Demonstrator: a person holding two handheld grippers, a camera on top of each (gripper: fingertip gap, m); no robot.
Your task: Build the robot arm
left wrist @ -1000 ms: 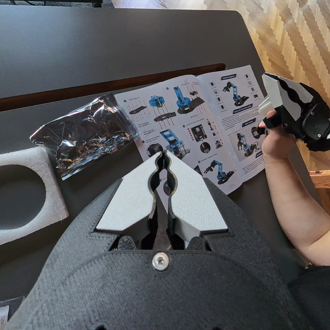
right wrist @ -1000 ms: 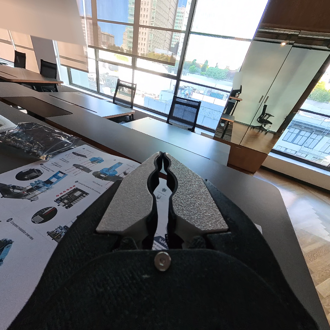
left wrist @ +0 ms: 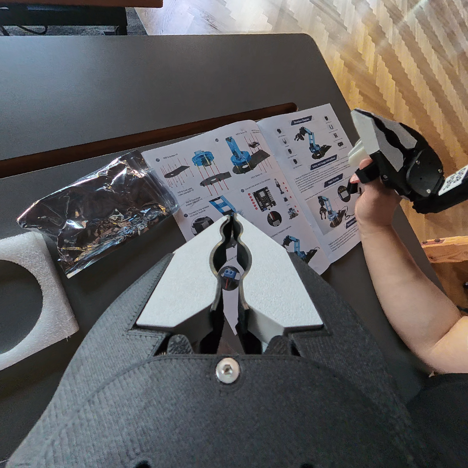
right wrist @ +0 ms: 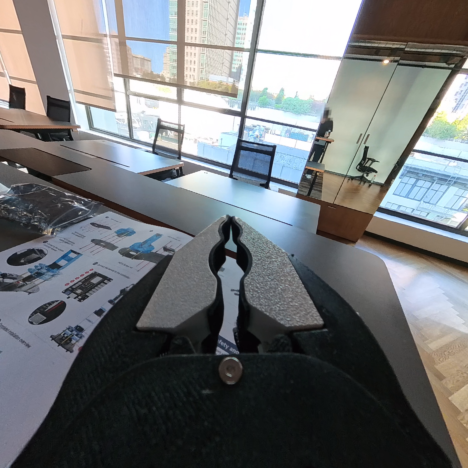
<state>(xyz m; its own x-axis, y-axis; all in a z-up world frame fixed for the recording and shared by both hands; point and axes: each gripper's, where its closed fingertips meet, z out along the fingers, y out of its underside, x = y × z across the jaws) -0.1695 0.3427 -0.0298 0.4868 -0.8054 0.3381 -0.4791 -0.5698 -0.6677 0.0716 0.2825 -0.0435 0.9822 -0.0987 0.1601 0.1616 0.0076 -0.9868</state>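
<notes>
Here the left tool (left wrist: 232, 215) hangs above the dark counter (left wrist: 126, 88) with its two grey fingers (left wrist: 187, 281) brought together at the tips and nothing between them; through the wavy gap behind the tips the printed sheet below shows. That sheet is an open instruction leaflet (left wrist: 253, 182) with blue diagrams, lying flat on the counter under and beyond the left tool. Just beside its left edge, touching or slightly overlapping it, lies a crumpled shiny foil bag (left wrist: 96, 212). Left of the bag sits a white foam block (left wrist: 50, 283) with a round hollow cut in it.

The right tool (right wrist: 230, 217) is held over the right-hand page of the leaflet (right wrist: 76, 266), its fingers (right wrist: 184, 286) likewise closed tip to tip and empty. In the left wrist view it shows at the far right, raised above the leaflet's edge, gripped by a bare hand (left wrist: 374, 202). Beyond it stand more desks, black chairs (right wrist: 253, 162) and tall windows (right wrist: 210, 76).
</notes>
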